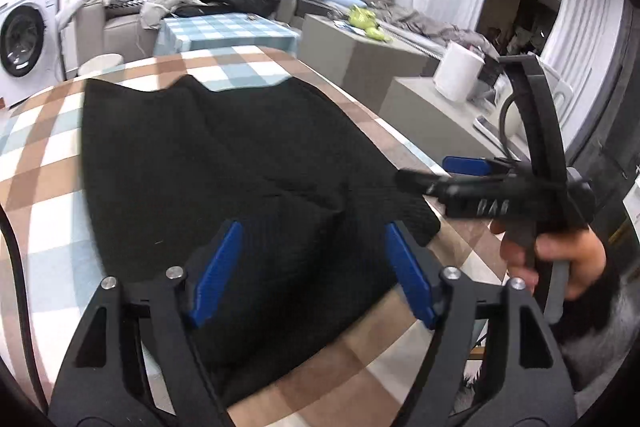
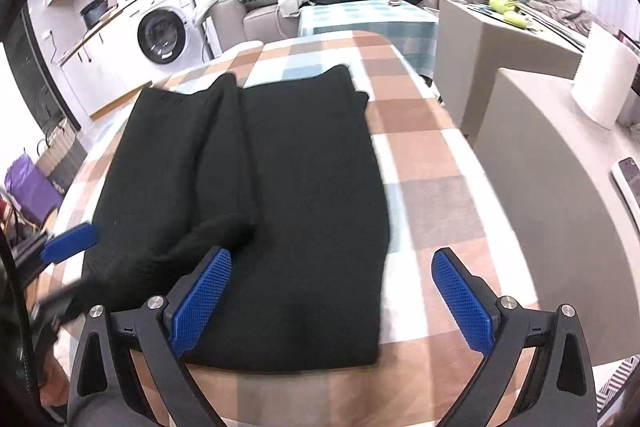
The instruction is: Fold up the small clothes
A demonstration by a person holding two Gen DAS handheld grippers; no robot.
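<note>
left gripper (image 1: 310,275) open | above black garment (image 1: 224,155) | checked tablecloth (image 1: 48,147)

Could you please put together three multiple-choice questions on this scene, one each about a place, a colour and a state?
1. Where does the black garment lie?
A. on the checked tablecloth
B. on the sofa
C. inside the washing machine

2. What colour are the pads on the gripper fingers?
A. red
B. blue
C. green

3. How does the right gripper stand?
A. shut on the garment
B. shut on nothing
C. open, holding nothing

Key: 1 A, the garment is spread flat over the brown, white and pale blue checks. 2 B, the right wrist view shows textured blue pads on both fingers. 3 C, the two fingers stand wide apart above the near hem and press on nothing.
</note>
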